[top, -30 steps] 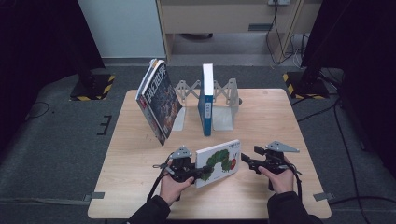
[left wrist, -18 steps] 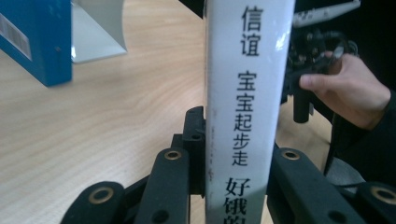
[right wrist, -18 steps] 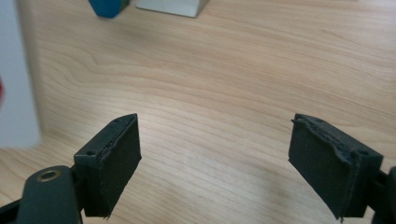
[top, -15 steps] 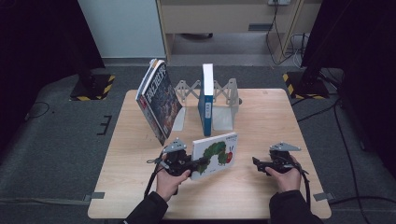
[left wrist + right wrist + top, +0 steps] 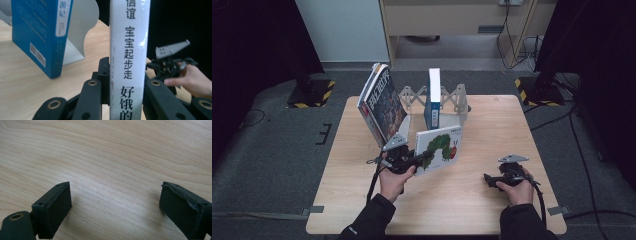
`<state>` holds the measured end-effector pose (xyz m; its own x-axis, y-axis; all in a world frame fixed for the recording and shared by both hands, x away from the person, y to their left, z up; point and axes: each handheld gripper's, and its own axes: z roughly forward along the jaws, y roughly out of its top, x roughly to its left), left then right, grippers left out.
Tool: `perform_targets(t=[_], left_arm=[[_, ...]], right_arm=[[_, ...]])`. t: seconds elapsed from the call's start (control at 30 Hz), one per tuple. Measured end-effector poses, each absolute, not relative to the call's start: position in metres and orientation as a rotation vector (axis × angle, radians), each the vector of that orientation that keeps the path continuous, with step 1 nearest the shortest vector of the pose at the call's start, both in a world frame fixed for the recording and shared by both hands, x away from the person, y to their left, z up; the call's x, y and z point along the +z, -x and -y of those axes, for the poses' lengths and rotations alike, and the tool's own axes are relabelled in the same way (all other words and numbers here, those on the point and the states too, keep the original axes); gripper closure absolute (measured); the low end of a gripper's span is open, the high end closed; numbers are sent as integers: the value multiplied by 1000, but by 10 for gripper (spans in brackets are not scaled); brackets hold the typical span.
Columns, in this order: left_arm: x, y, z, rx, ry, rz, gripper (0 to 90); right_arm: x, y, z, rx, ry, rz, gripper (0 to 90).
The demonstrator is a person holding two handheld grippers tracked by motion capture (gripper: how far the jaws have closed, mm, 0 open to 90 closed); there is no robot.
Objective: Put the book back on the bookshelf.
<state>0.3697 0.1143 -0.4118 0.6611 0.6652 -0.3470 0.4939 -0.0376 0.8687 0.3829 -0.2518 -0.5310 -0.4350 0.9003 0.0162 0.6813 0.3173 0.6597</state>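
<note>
**Caterpillar book held upright, bound for the rack**

High view: My left gripper (image 5: pixel 419 161), at centre frame, is clamped on the spine end of the caterpillar book (image 5: pixel 439 149), which stands clear of the table (image 5: pixel 492 125) just below the metal book rack (image 5: pixel 452 100). White cover, green caterpillar with a red head. A blue book (image 5: pixel 432 97) stands in the rack; a dark illustrated book (image 5: pixel 382 107) leans at its left. My right gripper (image 5: pixel 492 180), lower right, holds nothing.

Left gripper view: The jaws pinch the white spine, printed with black characters, at centre frame; the blue book sits upper left.

Right gripper view: The jaws have just been opening and stand wide over bare wood, nothing between them.

Step, as I judge it: carrying the book toward a free slot. Next calls for keeping it vertical and clearing the blue book.
</note>
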Motion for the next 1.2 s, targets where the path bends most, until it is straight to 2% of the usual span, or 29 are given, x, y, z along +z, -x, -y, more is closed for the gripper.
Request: perform_targets(t=[0.4,1.2], left_arm=[[-408,-391,-89,252,-1646,-996,744],[-414,-416,-50,481,-1607,-1041,744]], right_arm=[[-538,-382,251,896,-1383,-2186,26],[-539,-382,252,905,-1377,-2185,21]])
